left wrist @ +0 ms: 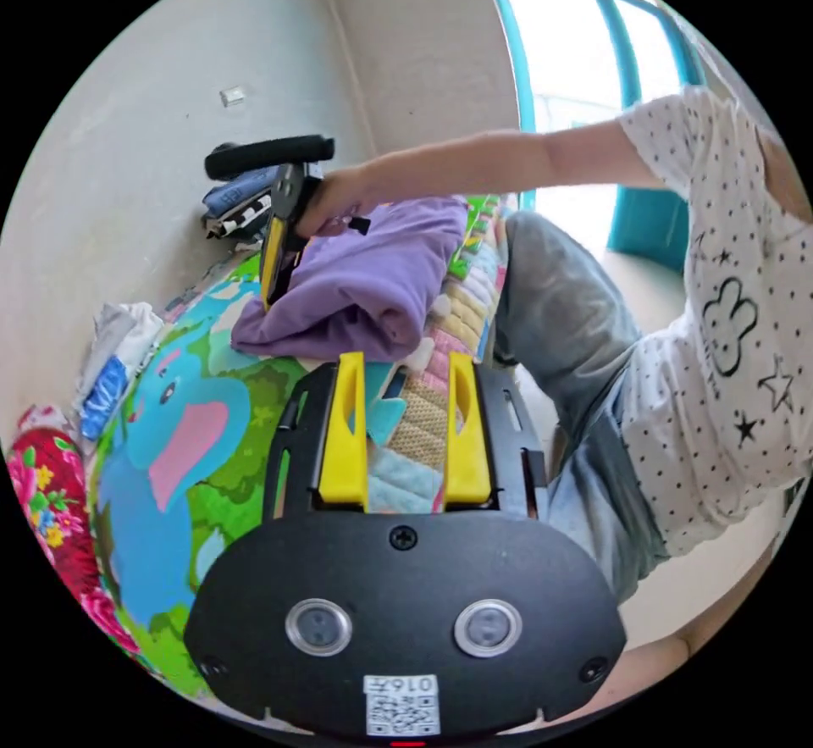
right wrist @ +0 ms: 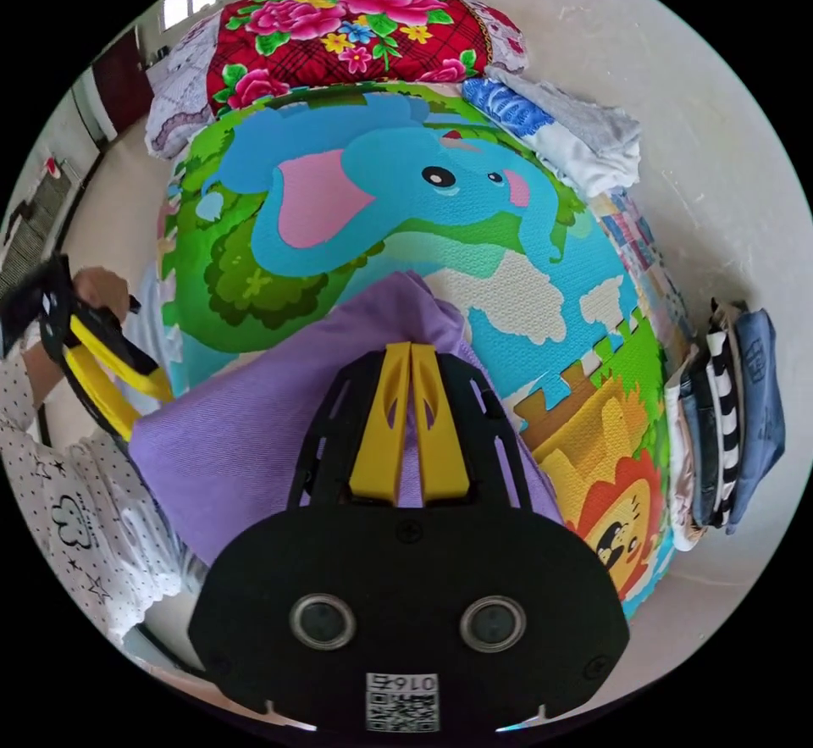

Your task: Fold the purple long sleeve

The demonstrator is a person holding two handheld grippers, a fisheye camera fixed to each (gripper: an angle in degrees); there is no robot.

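Observation:
The purple long sleeve (left wrist: 364, 282) lies bunched and partly folded on a colourful play mat (left wrist: 186, 443). My left gripper (left wrist: 406, 362) hovers open just short of its near edge, nothing between the yellow jaws. A hand holds my right gripper (left wrist: 269, 274) at the garment's far side, tips down into the cloth. In the right gripper view, my right gripper (right wrist: 411, 348) has its jaws pressed together over the purple long sleeve (right wrist: 254, 434), apparently pinching a fold. My left gripper (right wrist: 146, 411) stands open at the garment's left edge.
A stack of folded clothes (right wrist: 728, 418) leans by the wall. A red flowered blanket (right wrist: 339, 28) and a white and blue cloth (right wrist: 559, 130) lie at the mat's far end. The person's leg (left wrist: 559, 307) rests beside the mat (right wrist: 474, 290); a window (left wrist: 593, 36) is behind.

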